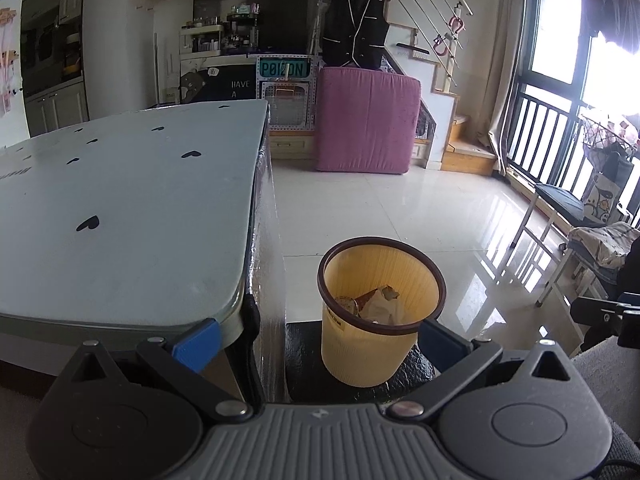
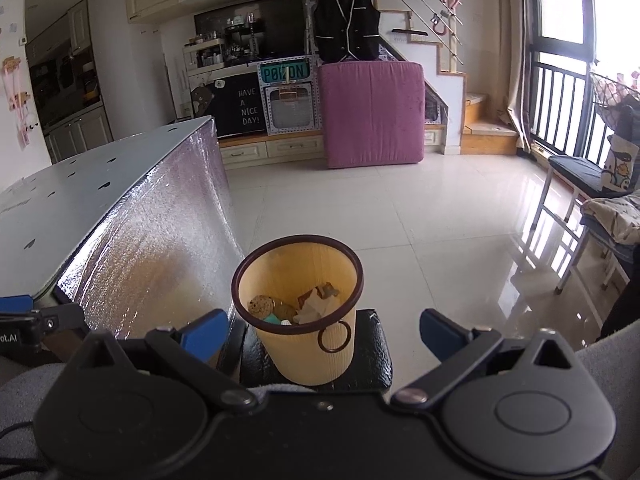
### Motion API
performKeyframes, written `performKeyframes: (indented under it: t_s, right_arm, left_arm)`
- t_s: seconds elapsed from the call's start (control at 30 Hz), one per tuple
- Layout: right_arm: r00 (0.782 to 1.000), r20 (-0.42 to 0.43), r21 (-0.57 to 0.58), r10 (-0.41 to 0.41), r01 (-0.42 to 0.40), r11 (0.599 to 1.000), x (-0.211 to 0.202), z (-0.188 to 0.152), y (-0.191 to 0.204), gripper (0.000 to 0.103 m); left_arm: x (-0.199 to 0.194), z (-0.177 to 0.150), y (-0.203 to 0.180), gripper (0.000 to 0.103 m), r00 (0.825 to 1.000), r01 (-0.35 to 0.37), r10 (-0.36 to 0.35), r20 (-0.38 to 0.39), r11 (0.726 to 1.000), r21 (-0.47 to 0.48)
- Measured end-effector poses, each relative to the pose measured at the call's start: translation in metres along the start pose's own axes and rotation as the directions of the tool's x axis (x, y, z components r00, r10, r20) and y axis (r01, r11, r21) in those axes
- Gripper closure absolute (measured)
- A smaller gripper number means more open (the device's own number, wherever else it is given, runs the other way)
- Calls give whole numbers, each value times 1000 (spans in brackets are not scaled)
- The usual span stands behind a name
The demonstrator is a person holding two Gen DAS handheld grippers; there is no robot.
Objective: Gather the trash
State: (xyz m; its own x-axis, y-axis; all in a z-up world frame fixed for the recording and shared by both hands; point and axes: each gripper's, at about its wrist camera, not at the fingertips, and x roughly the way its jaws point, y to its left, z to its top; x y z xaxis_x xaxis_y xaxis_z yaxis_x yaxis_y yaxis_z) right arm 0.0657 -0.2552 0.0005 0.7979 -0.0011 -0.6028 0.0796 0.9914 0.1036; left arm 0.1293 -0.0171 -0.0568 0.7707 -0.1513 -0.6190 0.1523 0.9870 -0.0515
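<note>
Both sets of jaws spread wide, gripping nothing. Left gripper (image 1: 318, 336) and right gripper (image 2: 324, 334) each aimed at the yellow bin (image 2: 298, 308), framed between the 2 blue fingertips (image 2: 204, 334) (nearer the left one in the right wrist view). Bin upright on a black stool (image 2: 372, 356), just beside the worktop (image 1: 120, 208). Inside: crumpled paper (image 1: 382, 304), what look like biscuits (image 2: 260, 305).

Blown-out window (image 1: 600, 40) daylight, floor (image 1: 400, 208) glare, fisheye-bent edges
</note>
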Motion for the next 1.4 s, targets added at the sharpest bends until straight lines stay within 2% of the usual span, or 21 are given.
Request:
performKeyframes:
  t_s: [0.27,1.4]
  right_arm:
    - [1000,2,-33,-3,3,999,-2,-3,7,0]
    - [1000,11,-51,-6,6,999,-6,-5,10,0]
  left_arm:
    - [1,-2,3,0,1000,-6,6,-7,1000,-20]
    - [-2,-5,4,0,1000,-5,4,-1,1000,-25]
